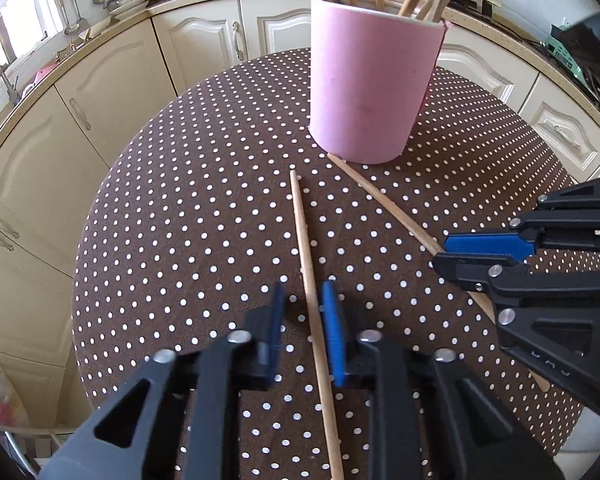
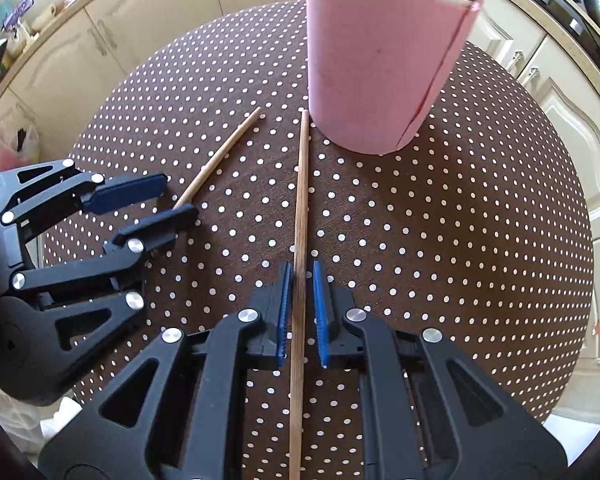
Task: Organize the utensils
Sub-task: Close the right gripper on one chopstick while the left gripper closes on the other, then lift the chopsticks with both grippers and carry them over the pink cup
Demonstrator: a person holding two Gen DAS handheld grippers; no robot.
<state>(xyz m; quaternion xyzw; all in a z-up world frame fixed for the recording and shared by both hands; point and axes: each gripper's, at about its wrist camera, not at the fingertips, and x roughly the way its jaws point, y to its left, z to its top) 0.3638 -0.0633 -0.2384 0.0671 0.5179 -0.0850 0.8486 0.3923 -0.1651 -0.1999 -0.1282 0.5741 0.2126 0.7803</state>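
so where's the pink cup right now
The pink cup stands upright at the far side of the polka-dot table, top centre in both wrist views, holding wooden sticks; one loose chopstick ends right at its base.

Bright daylight comes from a window (image 1: pixel 16 28) at upper left, which is overexposed. The dotted tabletop (image 1: pixel 204 184) is evenly lit, with soft shadows. Fisheye distortion bends the cabinets, corners are dark, and nearby jaws look slightly blurred.
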